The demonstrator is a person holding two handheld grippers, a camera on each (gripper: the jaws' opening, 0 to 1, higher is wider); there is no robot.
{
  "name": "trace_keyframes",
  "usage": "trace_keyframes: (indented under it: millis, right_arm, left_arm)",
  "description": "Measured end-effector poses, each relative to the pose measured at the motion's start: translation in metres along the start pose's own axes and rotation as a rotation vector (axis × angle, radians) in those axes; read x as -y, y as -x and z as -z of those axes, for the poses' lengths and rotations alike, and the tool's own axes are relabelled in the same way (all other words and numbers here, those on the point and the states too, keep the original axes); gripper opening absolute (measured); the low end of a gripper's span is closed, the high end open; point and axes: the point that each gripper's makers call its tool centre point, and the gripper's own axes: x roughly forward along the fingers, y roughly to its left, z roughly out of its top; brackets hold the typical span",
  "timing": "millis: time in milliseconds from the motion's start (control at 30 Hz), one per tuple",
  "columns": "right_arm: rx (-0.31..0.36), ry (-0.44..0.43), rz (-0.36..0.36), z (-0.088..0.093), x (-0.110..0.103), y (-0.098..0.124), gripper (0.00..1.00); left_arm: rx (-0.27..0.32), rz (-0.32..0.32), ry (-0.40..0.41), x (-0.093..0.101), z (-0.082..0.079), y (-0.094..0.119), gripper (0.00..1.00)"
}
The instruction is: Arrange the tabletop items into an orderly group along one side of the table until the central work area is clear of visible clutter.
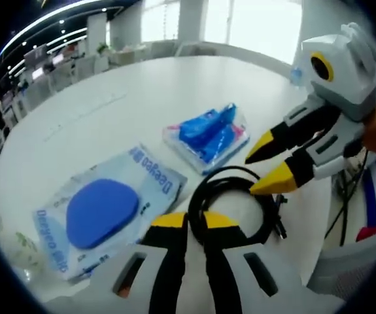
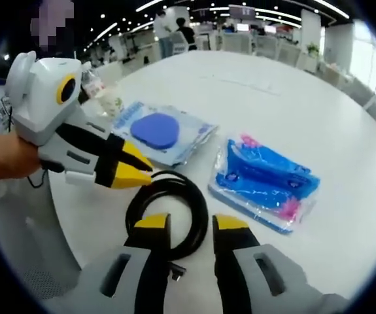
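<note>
- My left tongs (image 1: pixel 195 220) sit low over the white worktop (image 1: pixel 109 111), tips spread with a strand of the coiled black cable (image 1: pixel 230 196) running between them; nothing is pinched yet.
- My right tongs (image 2: pixel 191 222) hover spread beside the same cable (image 2: pixel 168 212), one tip over the loop, the other on bare worktop (image 2: pixel 292 98).
- Just beyond the cable lie two clear packets: one with a blue round pad (image 1: pixel 102 212), also seen in the right gripper view (image 2: pixel 156 131), and one with crumpled blue gloves (image 1: pixel 208 134), seen there too (image 2: pixel 266 176).
- The three items lie near one another close to the worktop's edge, loosely placed and not lined up.
- By my reading, the job is partly done: the far middle looks bare, while squaring up the cable and packets remains.
</note>
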Motion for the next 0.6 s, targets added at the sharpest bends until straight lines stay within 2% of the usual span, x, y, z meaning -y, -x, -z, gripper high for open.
trace_keyframes:
  millis: [133, 600]
  right_arm:
    - [0.013, 0.028, 0.017, 0.000, 0.006, 0.002, 0.02]
    - [-0.014, 0.010, 0.020, 0.010, 0.011, -0.008, 0.01]
  left_arm:
    - [0.044, 0.011, -0.011, 0.004, -0.010, 0.001, 0.00]
    - [-0.025, 0.027, -0.027, 0.008, 0.008, -0.014, 0.00]
